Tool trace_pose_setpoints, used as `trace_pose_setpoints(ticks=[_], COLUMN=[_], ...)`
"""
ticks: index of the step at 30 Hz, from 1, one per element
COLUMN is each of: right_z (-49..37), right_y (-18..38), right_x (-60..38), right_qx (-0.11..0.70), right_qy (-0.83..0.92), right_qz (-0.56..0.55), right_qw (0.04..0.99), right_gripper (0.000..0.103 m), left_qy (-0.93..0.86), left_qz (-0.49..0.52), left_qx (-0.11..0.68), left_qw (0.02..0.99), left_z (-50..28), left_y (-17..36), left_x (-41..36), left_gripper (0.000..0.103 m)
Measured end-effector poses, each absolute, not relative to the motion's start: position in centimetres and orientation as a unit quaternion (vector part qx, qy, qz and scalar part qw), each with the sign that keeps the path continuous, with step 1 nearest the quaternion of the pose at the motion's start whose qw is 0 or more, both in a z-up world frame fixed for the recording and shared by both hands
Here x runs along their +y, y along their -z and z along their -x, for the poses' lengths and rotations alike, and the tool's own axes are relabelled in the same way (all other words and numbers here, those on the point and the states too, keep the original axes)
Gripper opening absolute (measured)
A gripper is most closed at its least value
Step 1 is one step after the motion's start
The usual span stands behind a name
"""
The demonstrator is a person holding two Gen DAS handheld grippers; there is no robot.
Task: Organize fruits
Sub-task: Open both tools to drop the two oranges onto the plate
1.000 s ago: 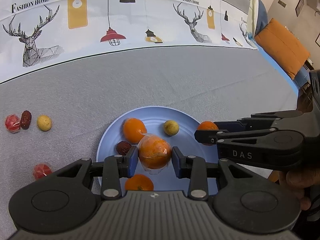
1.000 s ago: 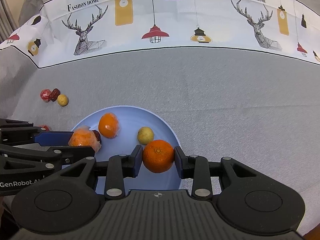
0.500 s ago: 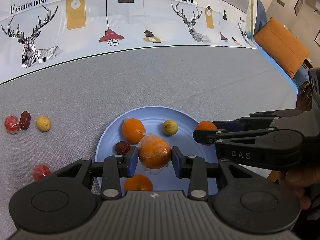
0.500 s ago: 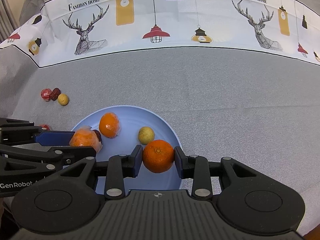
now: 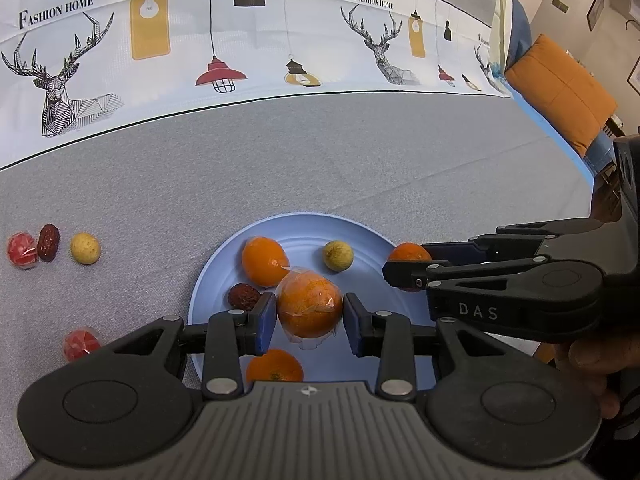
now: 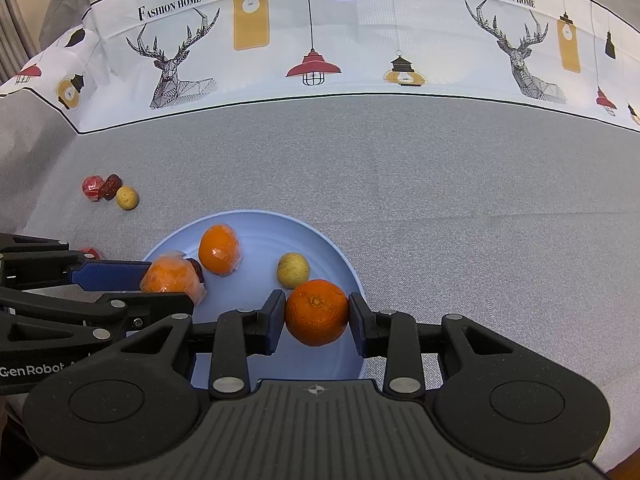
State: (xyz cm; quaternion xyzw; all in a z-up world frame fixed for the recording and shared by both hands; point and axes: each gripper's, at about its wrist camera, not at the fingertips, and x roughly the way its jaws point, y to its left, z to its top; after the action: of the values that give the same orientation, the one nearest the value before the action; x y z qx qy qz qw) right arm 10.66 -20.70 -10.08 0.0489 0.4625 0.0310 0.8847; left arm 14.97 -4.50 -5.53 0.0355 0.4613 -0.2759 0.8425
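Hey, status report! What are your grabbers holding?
Left gripper shut on wrapped orange. Right gripper shut on bare orange. Both over blue plate. Nothing blocking.

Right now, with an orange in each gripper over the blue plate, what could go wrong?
1. The left gripper holds a plastic-wrapped orange; the loose film could let it slip.
2. The right gripper holds its bare orange near the blue plate's rim; once released it may roll onto the cloth.
3. Both grippers crowd one plate and could bump each other or the yellow fruit.
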Motion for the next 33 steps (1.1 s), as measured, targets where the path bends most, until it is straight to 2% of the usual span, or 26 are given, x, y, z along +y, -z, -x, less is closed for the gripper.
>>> trace_pose_setpoints(ticks=[21, 25, 33], right_z=[-10.7, -10.7, -10.7], right_y=[10.1, 10.0, 9.7], right_x=[-20.4, -20.8, -20.8], right_qx=[0.463, 0.460, 0.455], right_qy=[-0.028, -0.023, -0.021], right_qz=[-0.049, -0.052, -0.053], right_qw=[0.885, 0.886, 0.889], right_gripper=[0.037, 0.045, 0.045], left_qy=[0.284, 0.282, 0.264], left_qz=[-0.027, -0.029, -0.010], left_qx=[0.465, 0.460, 0.448], left_qw=[0.838, 0.841, 0.854], left_z=[-15.0, -14.9, -15.5], left_y=[5.4, 5.3, 4.7], left_x=[-4.6, -4.6, -3.5], left_gripper=[0.042, 0.042, 0.041])
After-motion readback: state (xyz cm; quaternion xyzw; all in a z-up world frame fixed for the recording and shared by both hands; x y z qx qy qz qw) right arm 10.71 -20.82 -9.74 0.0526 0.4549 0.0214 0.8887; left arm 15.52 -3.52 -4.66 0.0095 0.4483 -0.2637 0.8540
